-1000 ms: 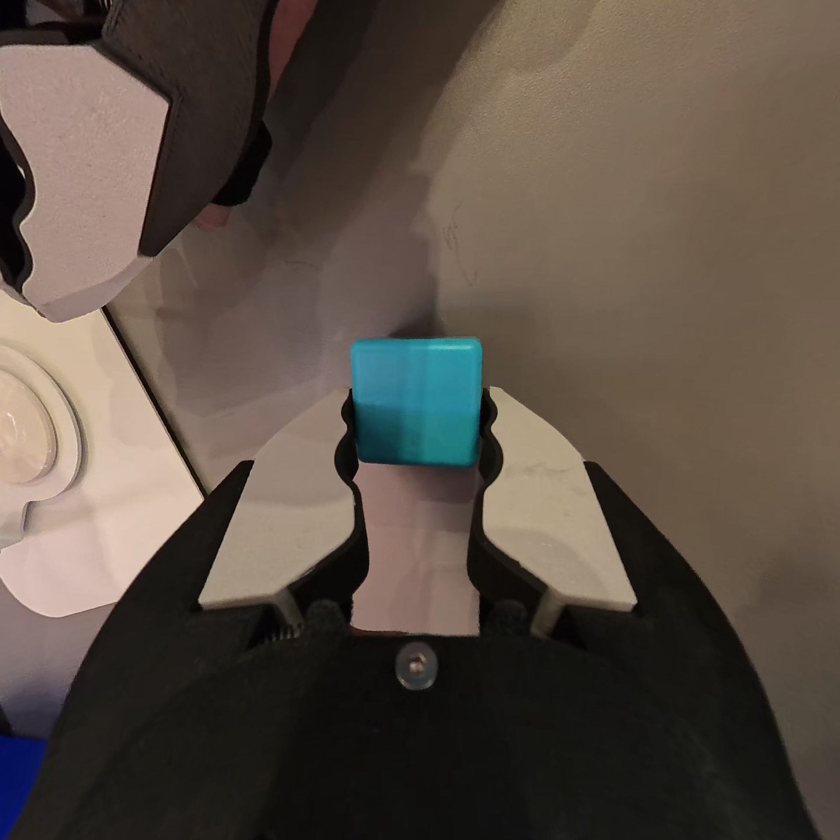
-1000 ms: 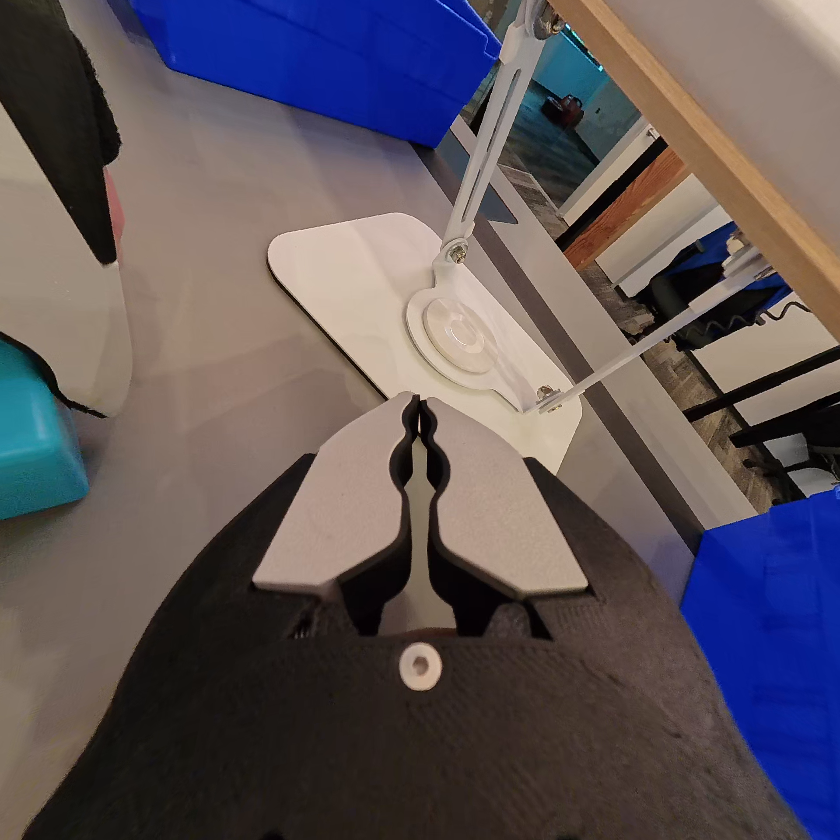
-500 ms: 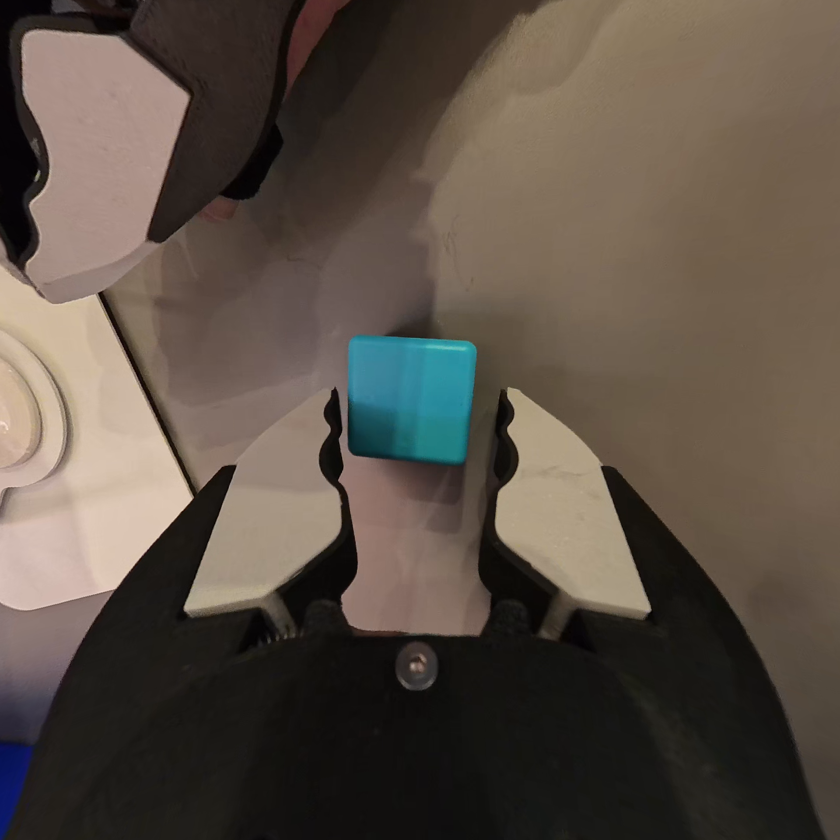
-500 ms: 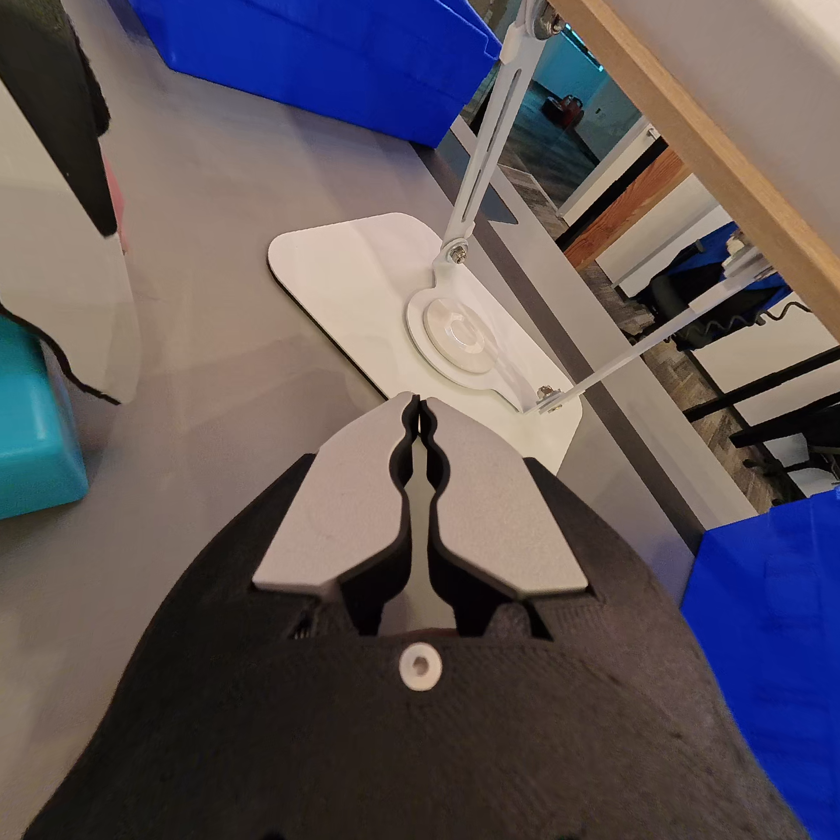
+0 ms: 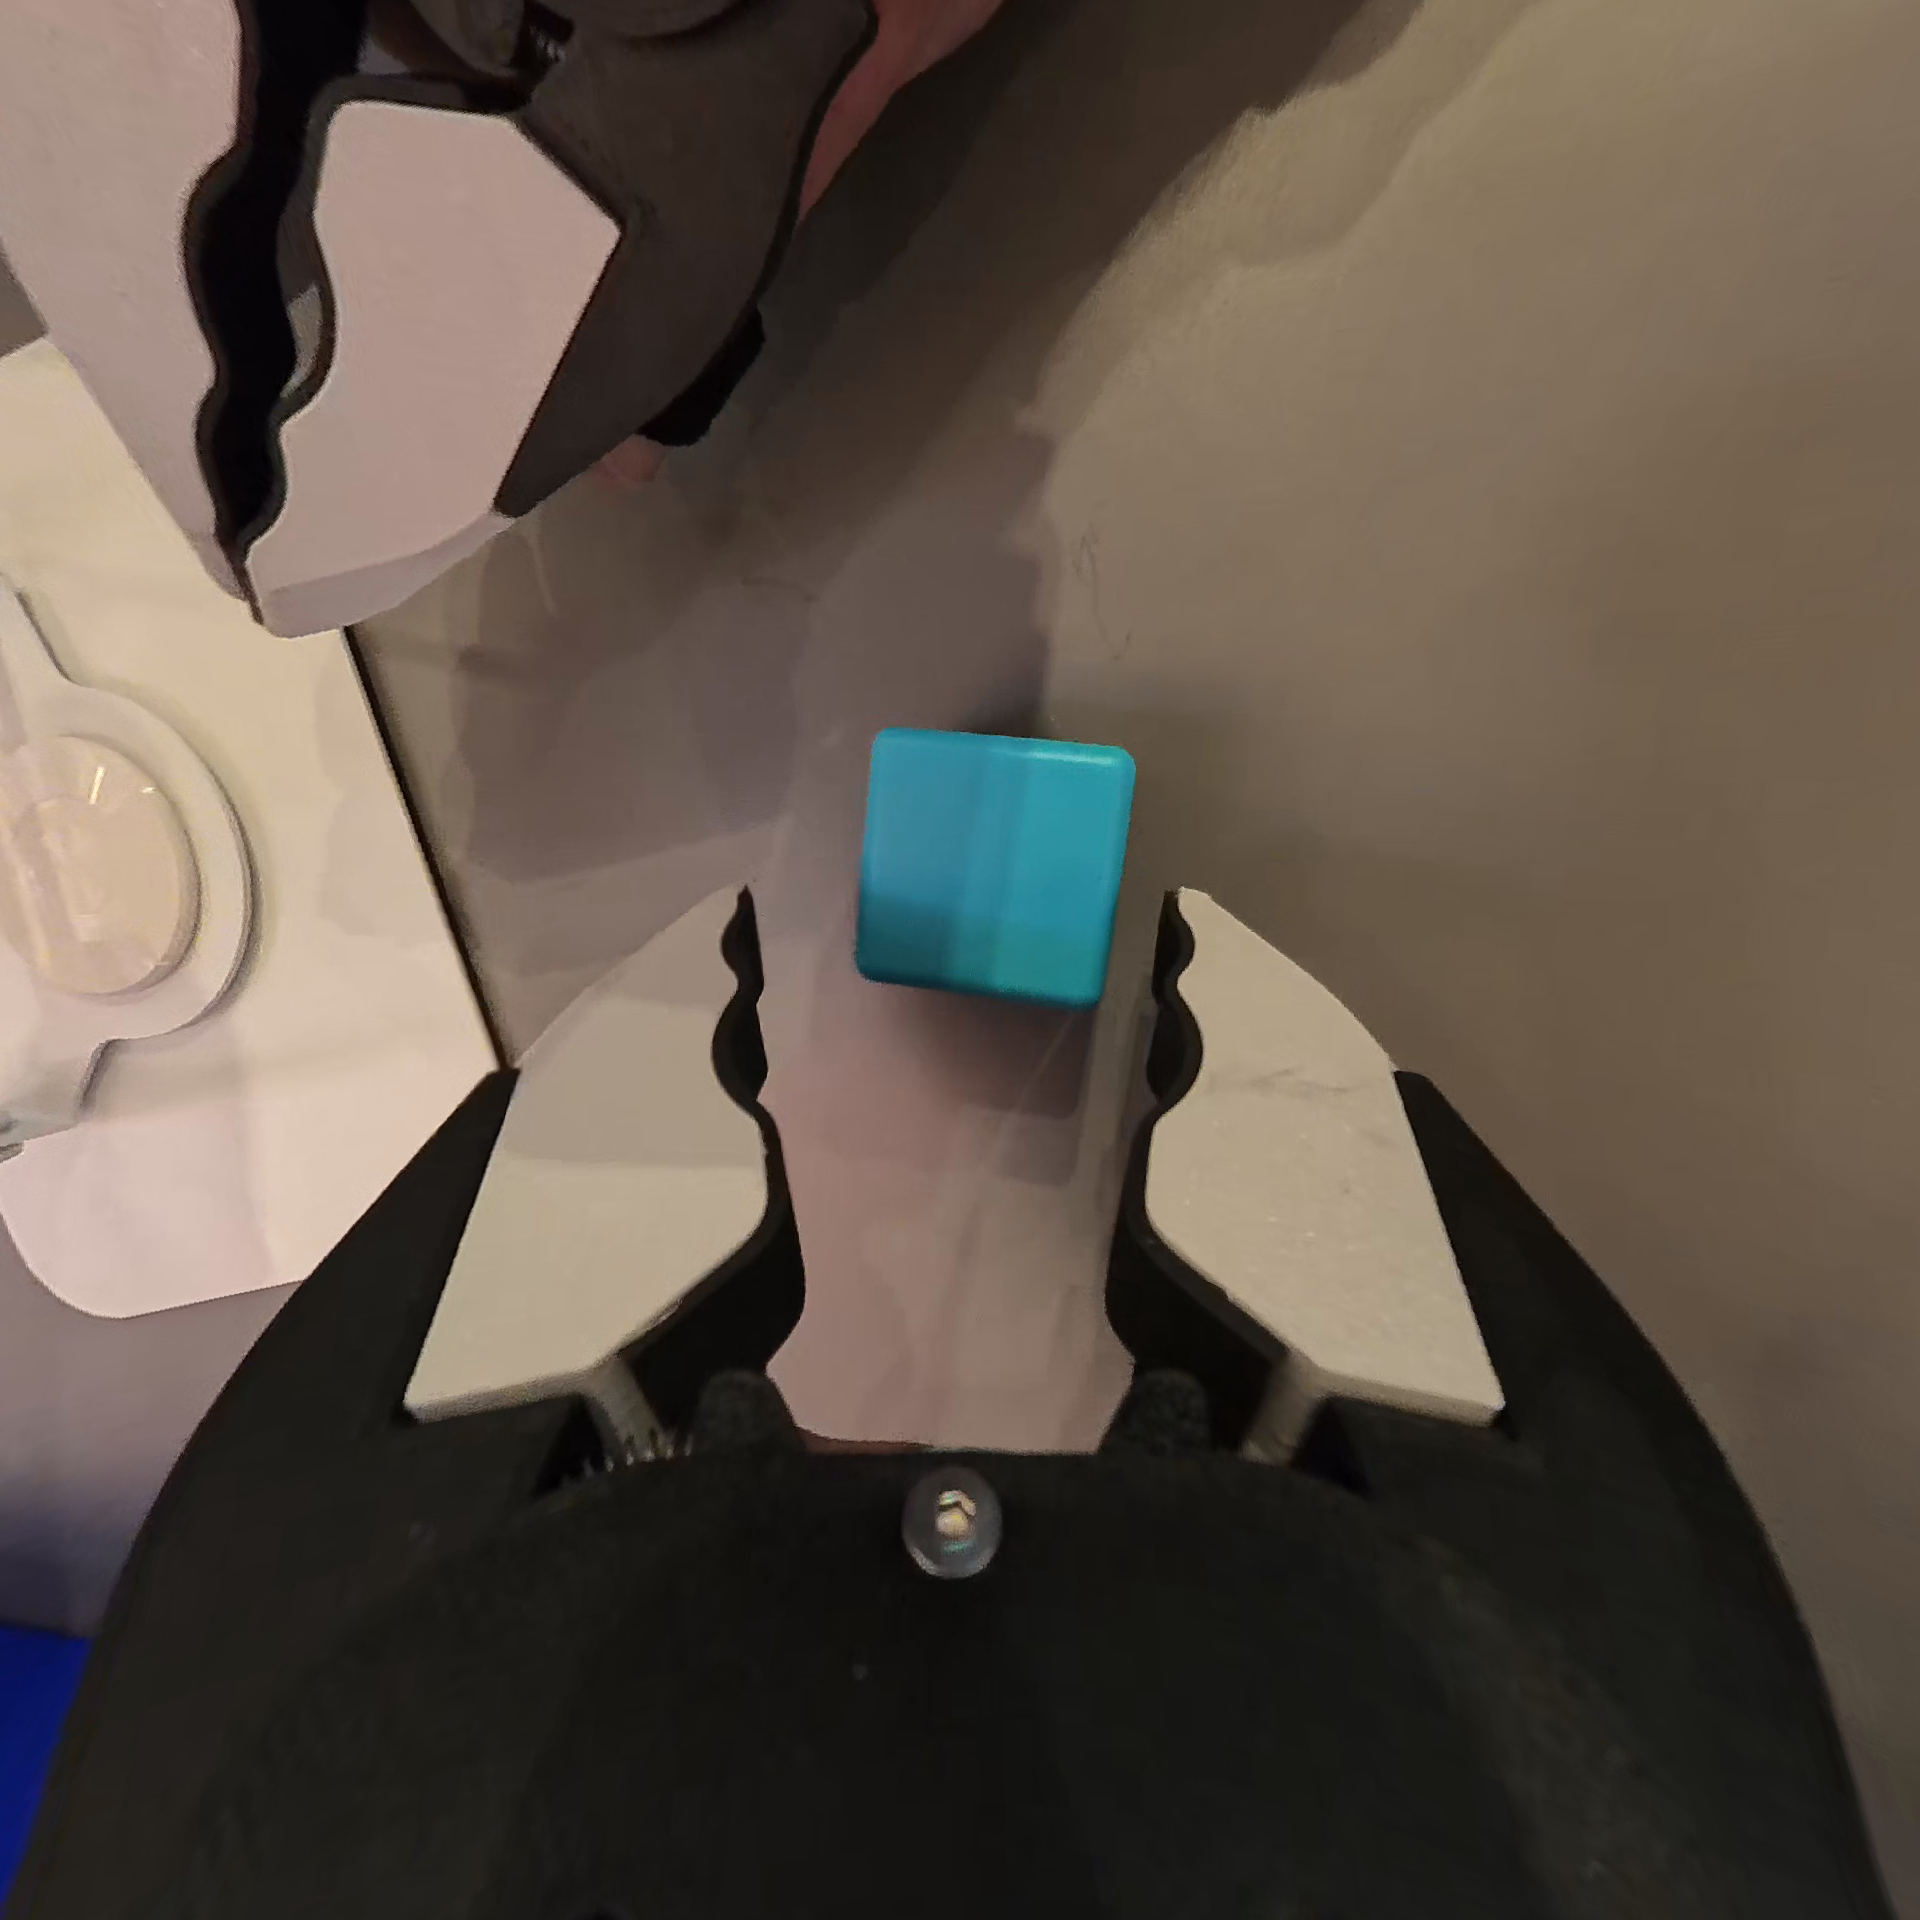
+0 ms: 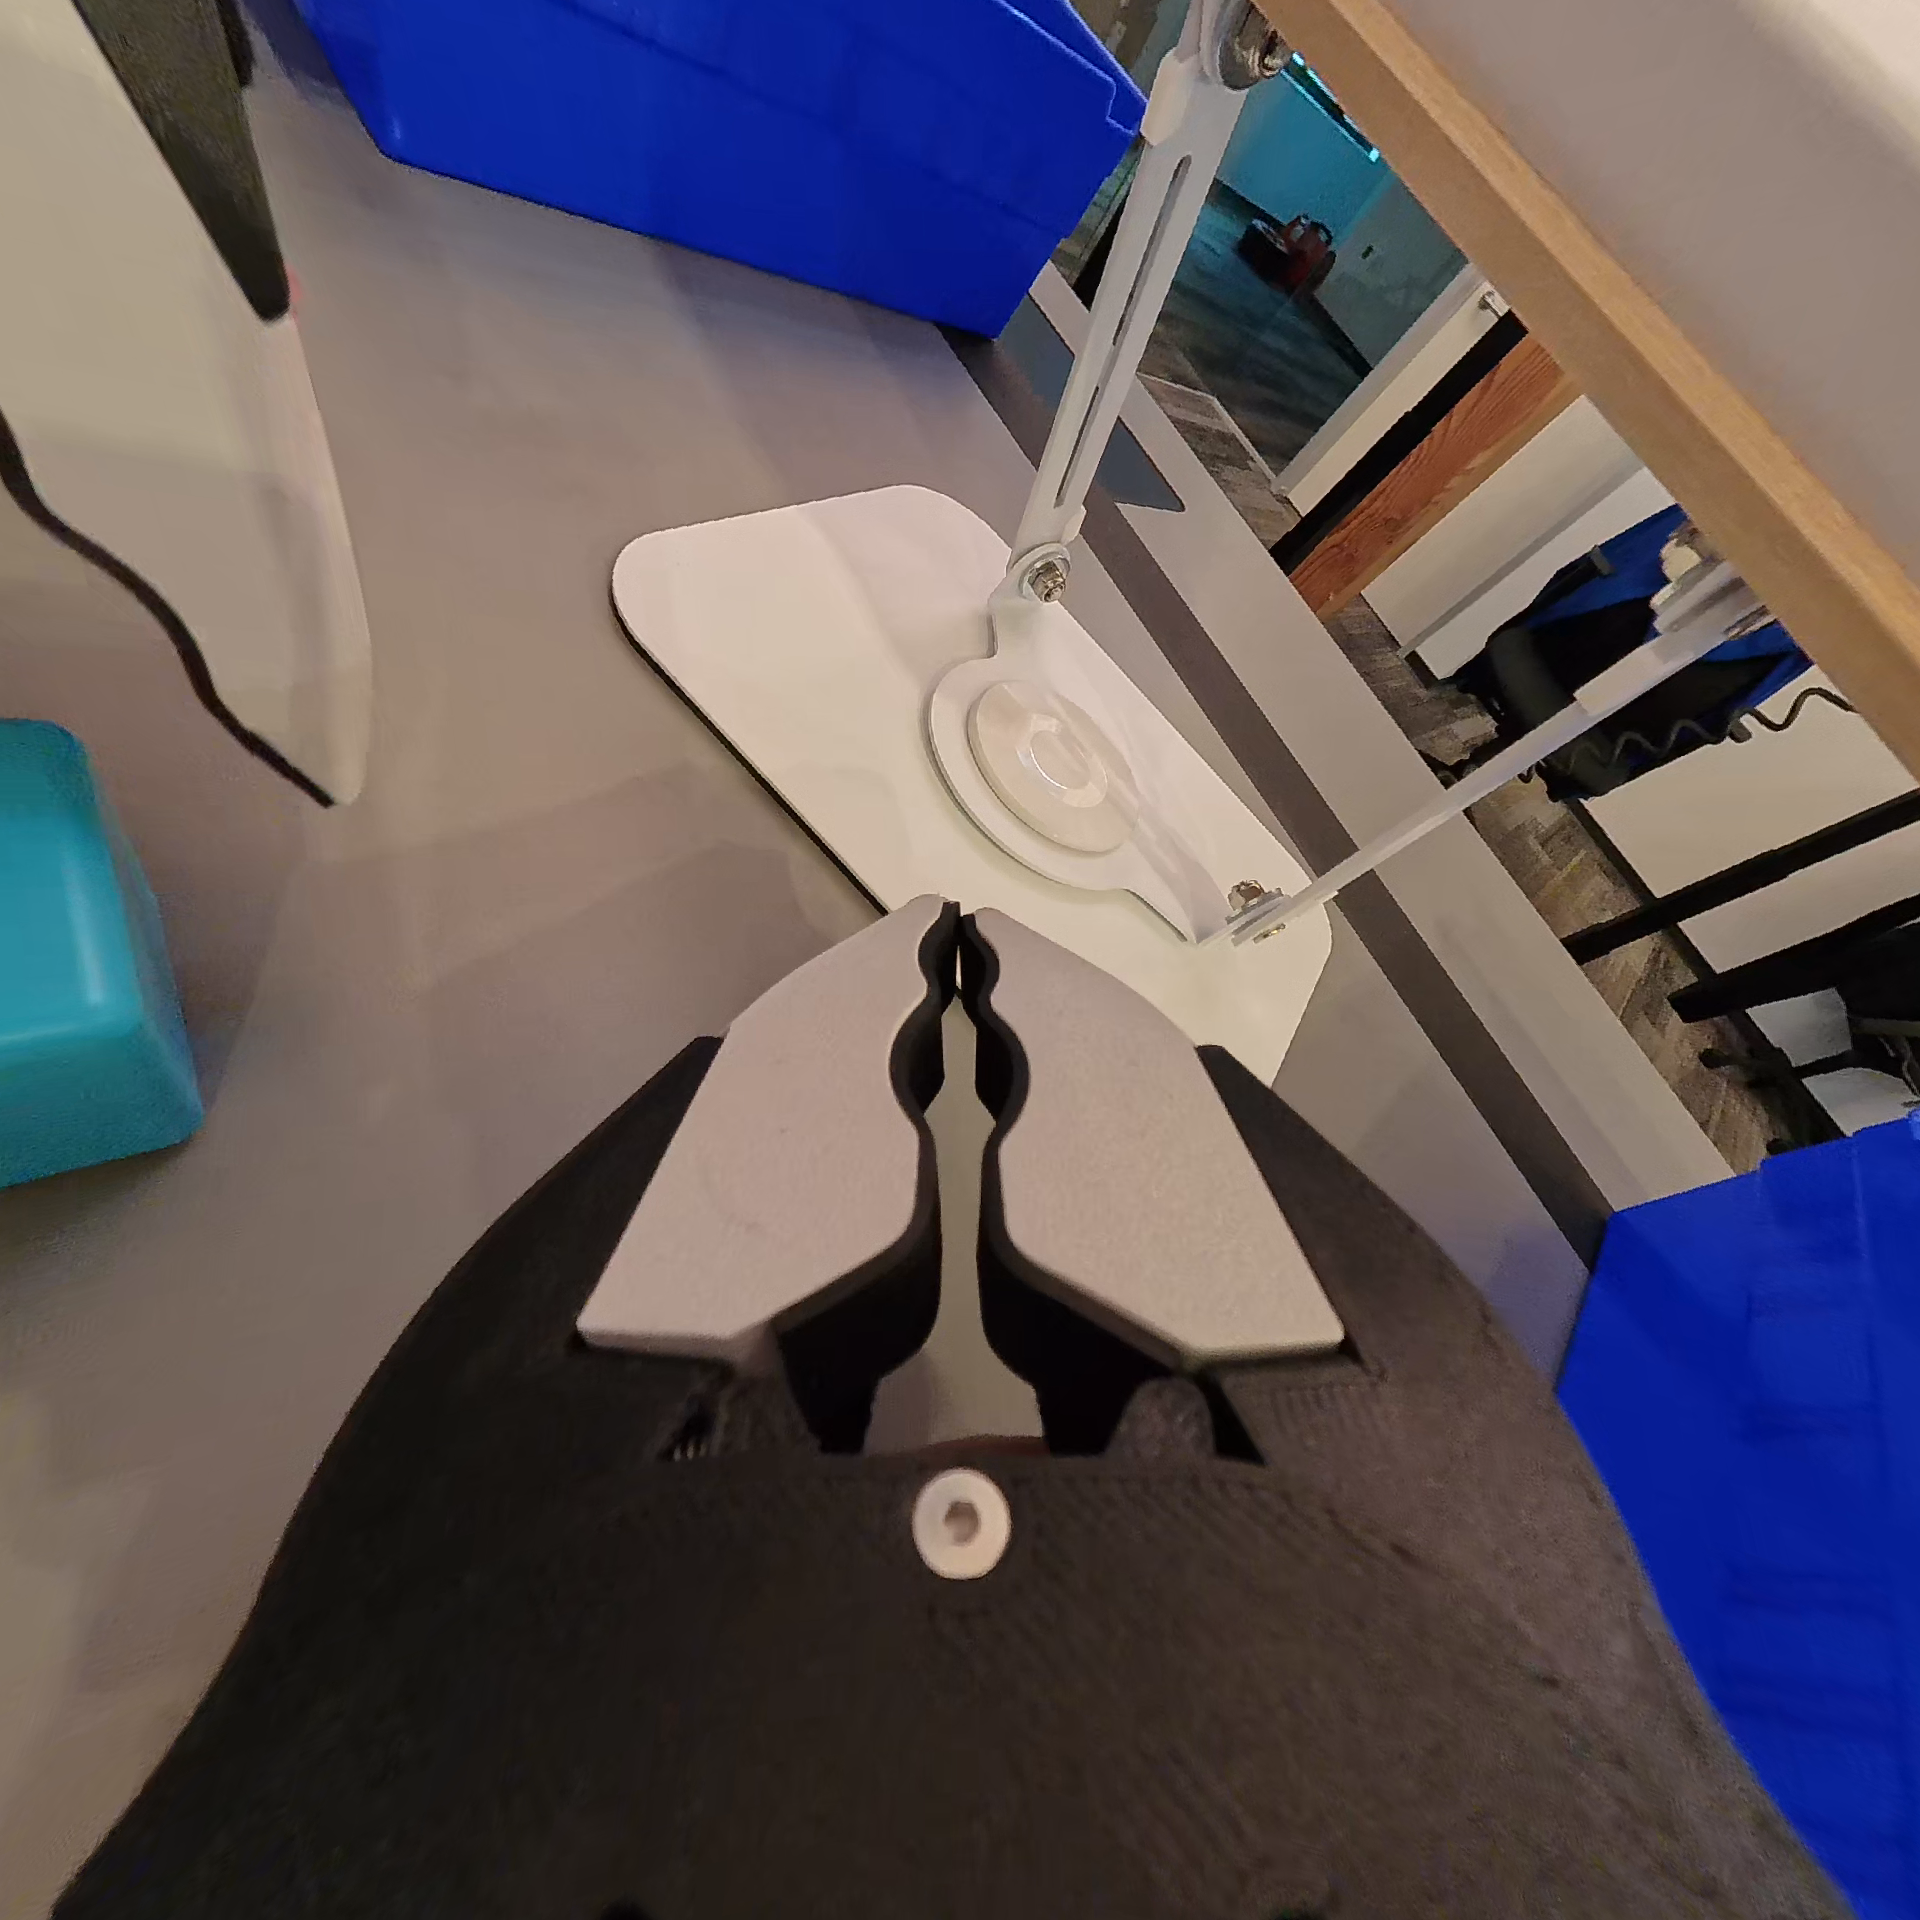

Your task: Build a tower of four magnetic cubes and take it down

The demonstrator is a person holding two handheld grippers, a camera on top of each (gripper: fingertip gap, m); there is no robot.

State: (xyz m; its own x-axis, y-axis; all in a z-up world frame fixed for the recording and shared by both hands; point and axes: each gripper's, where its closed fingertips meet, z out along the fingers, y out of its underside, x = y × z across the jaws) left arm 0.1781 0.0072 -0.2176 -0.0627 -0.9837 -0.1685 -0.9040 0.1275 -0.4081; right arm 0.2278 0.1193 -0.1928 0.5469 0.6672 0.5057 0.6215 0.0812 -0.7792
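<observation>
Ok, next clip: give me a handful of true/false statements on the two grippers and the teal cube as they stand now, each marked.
1. The left gripper is clamped on the teal plastic cube. False: its jaws stand apart with a gap on both sides of the cube.
2. The right gripper is shut and holds nothing. True.
3. The teal cube sits on top of another cube. False: it rests alone on the grey tabletop.
4. A flat white stand base lies on the tabletop ahead of the right gripper. True.
5. The blue plastic bin holds the teal cube. False: the cube is out on the tabletop, away from the bin.
</observation>
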